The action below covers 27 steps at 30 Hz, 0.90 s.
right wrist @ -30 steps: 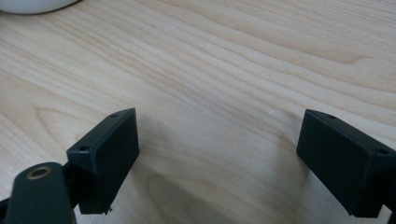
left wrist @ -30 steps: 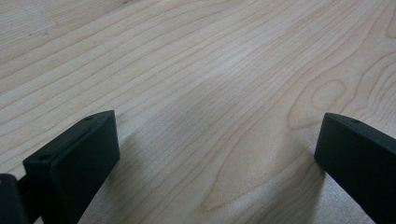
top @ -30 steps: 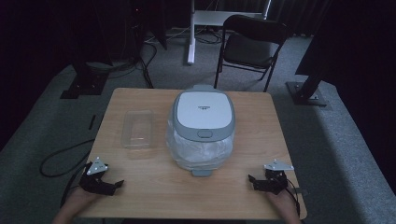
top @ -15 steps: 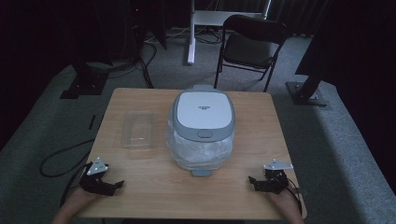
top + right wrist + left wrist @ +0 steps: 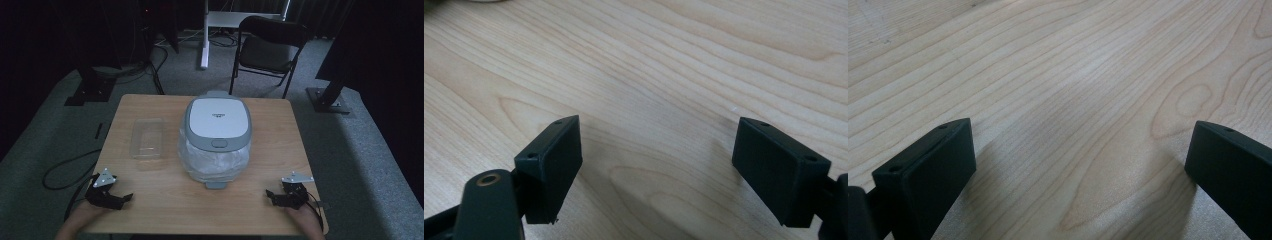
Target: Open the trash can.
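High view: bin (image 5: 216, 136) stands far and centre between both wide-open, empty hand-held grippers — left hand-held gripper (image 5: 120, 199), right hand-held gripper (image 5: 272, 196), its jaws just closing slightly.

Open tool (image 5: 656, 165) over bare table (image 5: 684, 60)

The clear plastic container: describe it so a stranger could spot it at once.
Start at the wooden table, then find the big grey-lidded bin at its centre. Just left of the bin lies the clear plastic container: low, rectangular, see-through, lidless and empty.
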Motion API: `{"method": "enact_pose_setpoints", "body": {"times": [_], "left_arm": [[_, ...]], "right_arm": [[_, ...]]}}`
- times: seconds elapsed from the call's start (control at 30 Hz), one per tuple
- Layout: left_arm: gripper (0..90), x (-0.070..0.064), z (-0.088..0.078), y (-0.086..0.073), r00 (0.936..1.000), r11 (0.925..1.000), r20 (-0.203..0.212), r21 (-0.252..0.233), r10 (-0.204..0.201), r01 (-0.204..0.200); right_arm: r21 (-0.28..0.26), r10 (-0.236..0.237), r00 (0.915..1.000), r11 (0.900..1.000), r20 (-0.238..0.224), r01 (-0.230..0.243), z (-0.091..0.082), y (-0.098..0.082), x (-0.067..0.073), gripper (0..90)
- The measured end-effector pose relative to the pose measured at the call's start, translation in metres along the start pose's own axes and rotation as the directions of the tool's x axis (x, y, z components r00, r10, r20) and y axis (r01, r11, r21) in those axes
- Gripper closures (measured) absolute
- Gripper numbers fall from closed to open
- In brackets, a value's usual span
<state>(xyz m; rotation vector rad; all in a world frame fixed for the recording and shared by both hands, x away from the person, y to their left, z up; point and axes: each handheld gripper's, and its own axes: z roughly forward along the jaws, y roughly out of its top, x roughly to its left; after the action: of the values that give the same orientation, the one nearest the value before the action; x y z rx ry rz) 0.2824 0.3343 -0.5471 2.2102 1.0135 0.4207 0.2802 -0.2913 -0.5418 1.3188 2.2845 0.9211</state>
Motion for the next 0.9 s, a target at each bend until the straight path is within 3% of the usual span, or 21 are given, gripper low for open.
{"method": "enact_pose_setpoints", "body": {"times": [0.13,0.53,0.63,0.9], "left_arm": [[0.8,0.000,0.000,0.000,1.0000,1.0000,-0.002,0.000,-0.002,0.002],[0.8,0.000,0.000,0.000,1.0000,1.0000,-0.004,0.000,-0.003,0.003],[0.8,0.000,0.000,0.000,1.0000,1.0000,-0.005,0.000,-0.005,0.005],[0.8,0.000,0.000,0.000,1.0000,1.0000,-0.005,-0.001,-0.005,0.005]], "right_arm": [[-0.009,-0.009,1.0000,1.000,0.001,0.009,-0.002,0.001,0.001,21.4],[-0.103,-0.027,0.9991,0.994,-0.032,0.024,-0.031,0.019,0.011,24.6],[-0.143,-0.022,0.9982,0.990,-0.055,0.014,-0.041,0.026,0.012,26.0],[-0.225,-0.048,0.9973,0.974,-0.055,0.035,-0.063,0.044,0.019,27.0]]}}
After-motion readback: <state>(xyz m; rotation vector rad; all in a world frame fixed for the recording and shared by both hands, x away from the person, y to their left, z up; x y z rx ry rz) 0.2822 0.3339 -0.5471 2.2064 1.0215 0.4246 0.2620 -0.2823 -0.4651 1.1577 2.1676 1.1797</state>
